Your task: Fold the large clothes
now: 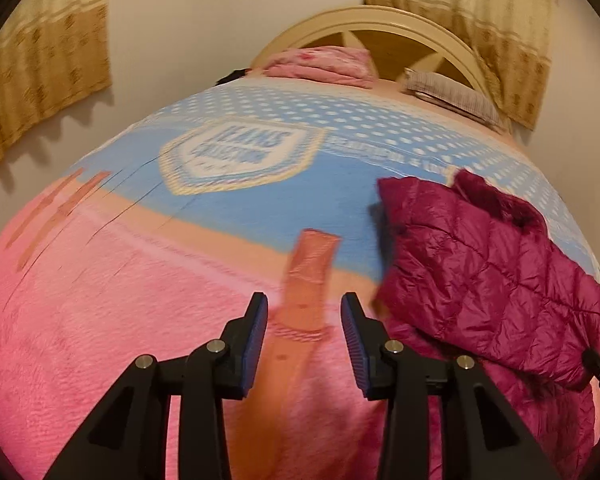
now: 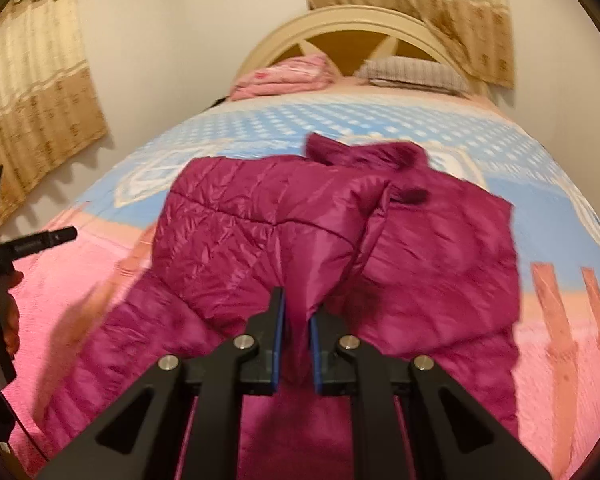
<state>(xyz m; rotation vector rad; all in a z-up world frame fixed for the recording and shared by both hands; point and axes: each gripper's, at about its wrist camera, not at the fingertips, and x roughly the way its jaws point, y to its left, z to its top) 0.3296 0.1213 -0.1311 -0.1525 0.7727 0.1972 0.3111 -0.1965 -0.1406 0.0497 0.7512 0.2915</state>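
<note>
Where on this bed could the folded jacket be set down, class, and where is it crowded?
Free: the blue and pink blanket left of the magenta jacket, from the open left gripper up to the shield print. Crowded: the headboard end, with the pink bundle and striped pillow, and the right side, where the right gripper pinches the jacket.

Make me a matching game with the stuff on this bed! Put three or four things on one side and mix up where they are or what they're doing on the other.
Things:
1. left gripper
2. right gripper
3. pink folded blanket
4. striped pillow

States:
A. at the headboard, on the right
B. open, holding nothing
C. at the headboard, on the left
D. pinching the magenta puffer jacket

Pairs: 1-B, 2-D, 3-C, 4-A
</note>
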